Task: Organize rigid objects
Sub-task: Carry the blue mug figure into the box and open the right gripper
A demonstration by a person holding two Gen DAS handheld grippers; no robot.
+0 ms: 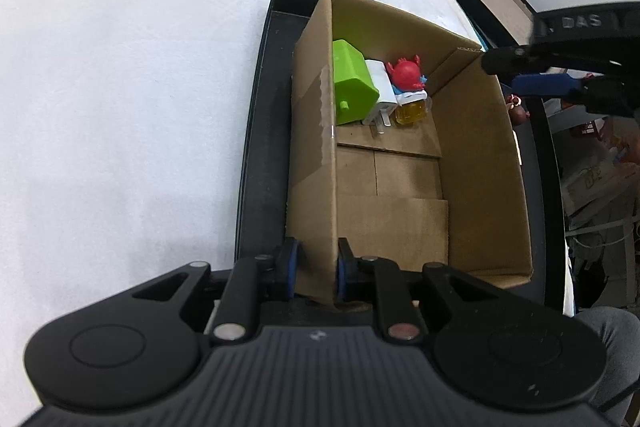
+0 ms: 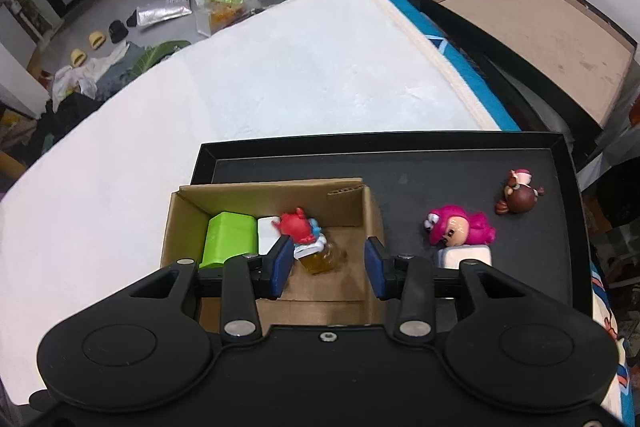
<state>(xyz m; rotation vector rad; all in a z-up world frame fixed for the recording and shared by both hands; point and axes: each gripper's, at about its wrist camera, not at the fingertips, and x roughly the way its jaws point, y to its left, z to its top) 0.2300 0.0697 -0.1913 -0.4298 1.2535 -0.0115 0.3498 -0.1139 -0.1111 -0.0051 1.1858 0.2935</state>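
A cardboard box [image 1: 480, 163] [image 2: 370, 211] stands in a black tray [image 1: 260, 131] [image 2: 440, 171]. At its far end lie a green block [image 1: 352, 83] [image 2: 230, 239], a white charger [image 1: 382, 89] [image 2: 267, 231] and a red figure on a yellow bottle [image 1: 406, 73] [image 2: 298, 227]. My left gripper [image 1: 317, 269] is shut on the box's near wall. My right gripper [image 2: 326, 267] is open and empty above the box, beside the red figure; it shows in the left wrist view [image 1: 532, 75]. On the tray lie a pink figure [image 2: 460, 229], a brown figure [image 2: 520, 197] and a white item [image 2: 466, 255].
The tray sits on a white padded surface [image 1: 140, 87] [image 2: 280, 75]. A large brown-lined open box [image 2: 540, 31] stands to the right of it. Clutter lies on the floor [image 2: 132, 27] beyond the far edge.
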